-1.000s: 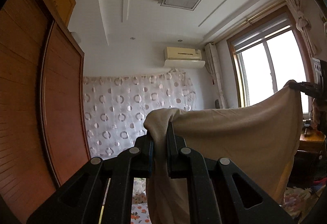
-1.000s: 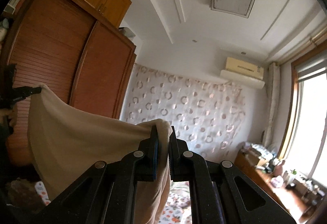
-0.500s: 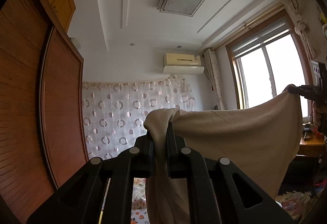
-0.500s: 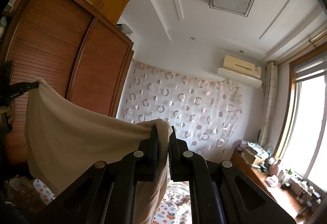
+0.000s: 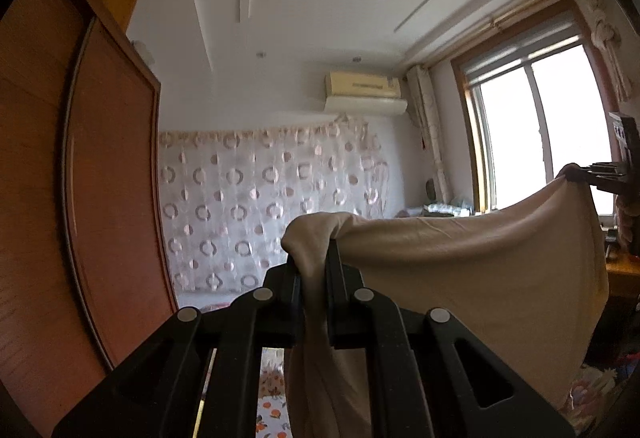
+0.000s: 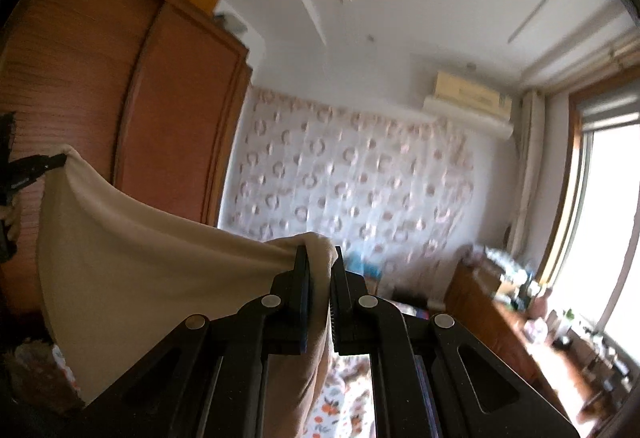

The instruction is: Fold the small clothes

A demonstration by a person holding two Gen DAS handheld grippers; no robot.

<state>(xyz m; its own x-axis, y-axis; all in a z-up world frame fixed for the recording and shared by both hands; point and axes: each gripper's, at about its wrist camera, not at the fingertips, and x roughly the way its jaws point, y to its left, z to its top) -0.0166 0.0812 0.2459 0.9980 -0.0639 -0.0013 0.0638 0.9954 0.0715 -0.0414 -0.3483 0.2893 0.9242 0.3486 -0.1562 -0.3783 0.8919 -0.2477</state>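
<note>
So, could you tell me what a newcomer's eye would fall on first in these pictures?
First, the beige garment, stretched in mid-air between the left gripper and right gripper, each clamped on a top corner. Behind it hangs a white curtain with circle print, with a bright window at right.

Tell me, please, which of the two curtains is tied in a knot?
The plain cream curtain at the window's upper right is knotted. The curtain with rings on the far wall hangs loose and spread flat.

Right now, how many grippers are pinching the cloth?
2. The left gripper pinches one top corner of the cloth; the right gripper pinches the other.
</note>
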